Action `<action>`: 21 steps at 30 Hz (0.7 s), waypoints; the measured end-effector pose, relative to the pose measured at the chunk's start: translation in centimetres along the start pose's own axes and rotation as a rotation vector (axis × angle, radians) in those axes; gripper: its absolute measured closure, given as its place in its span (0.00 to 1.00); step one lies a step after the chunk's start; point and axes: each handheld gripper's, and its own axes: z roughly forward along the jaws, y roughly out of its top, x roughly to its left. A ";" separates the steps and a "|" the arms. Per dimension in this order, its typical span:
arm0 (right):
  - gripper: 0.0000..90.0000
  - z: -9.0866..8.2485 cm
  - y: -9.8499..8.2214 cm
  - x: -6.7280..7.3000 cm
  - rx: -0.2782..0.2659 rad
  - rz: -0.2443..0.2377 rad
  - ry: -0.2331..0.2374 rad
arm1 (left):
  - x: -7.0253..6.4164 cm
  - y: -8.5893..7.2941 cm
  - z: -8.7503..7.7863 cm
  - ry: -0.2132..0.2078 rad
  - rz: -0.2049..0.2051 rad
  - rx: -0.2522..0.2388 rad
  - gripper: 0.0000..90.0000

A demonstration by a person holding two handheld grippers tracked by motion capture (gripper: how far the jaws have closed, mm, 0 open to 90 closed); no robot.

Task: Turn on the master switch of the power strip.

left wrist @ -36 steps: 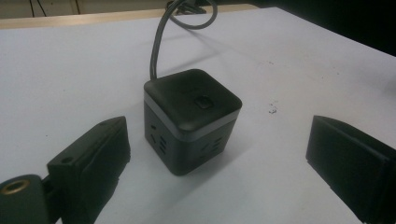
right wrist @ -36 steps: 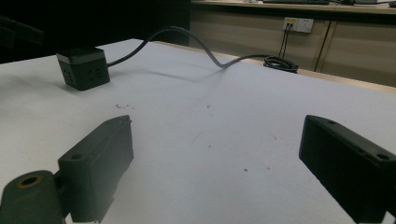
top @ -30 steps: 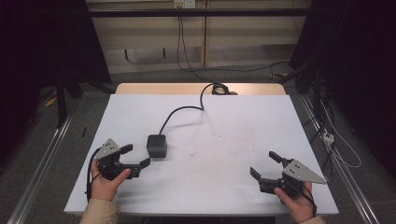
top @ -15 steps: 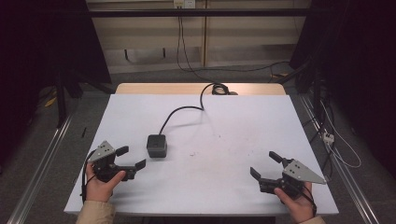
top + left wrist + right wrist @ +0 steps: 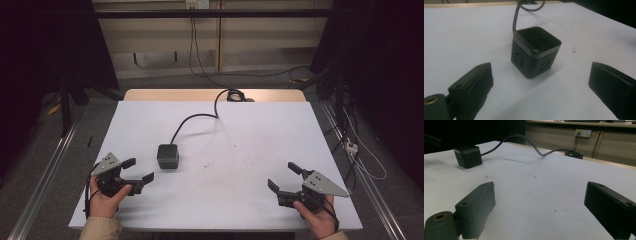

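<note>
Both grippers [image 5: 134, 170] low — left farther back.

White table sheet [image 5: 240, 165], scuffed with small dark specks near centre; a strip of bare wooden tabletop [image 5: 165, 95] shows along its 12 o'clock edge. Beyond that, at 12 o'clock, a beige panelled wall [image 5: 260, 45] carries a socket plate [image 5: 196, 4] with two thin leads hanging from it, and loose cables trail over the grey floor [image 5: 150, 80]. At 3 o'clock a white power strip [image 5: 351, 146] lies on the floor beside a metal rail [image 5: 370, 195]; a matching rail [image 5: 45, 175] runs at 9 o'clock.
</note>
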 end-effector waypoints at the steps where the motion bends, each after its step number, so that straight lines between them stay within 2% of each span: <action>1: 0.10 0.0 0.0 0.0 0.000 0.000 0.000 | 0.0 0.0 0.0 0.000 0.001 0.001 0.06; 21: 0.10 0.0 0.0 0.0 0.000 0.002 -0.001 | 0.8 -0.8 -0.9 0.010 -0.010 -0.003 0.06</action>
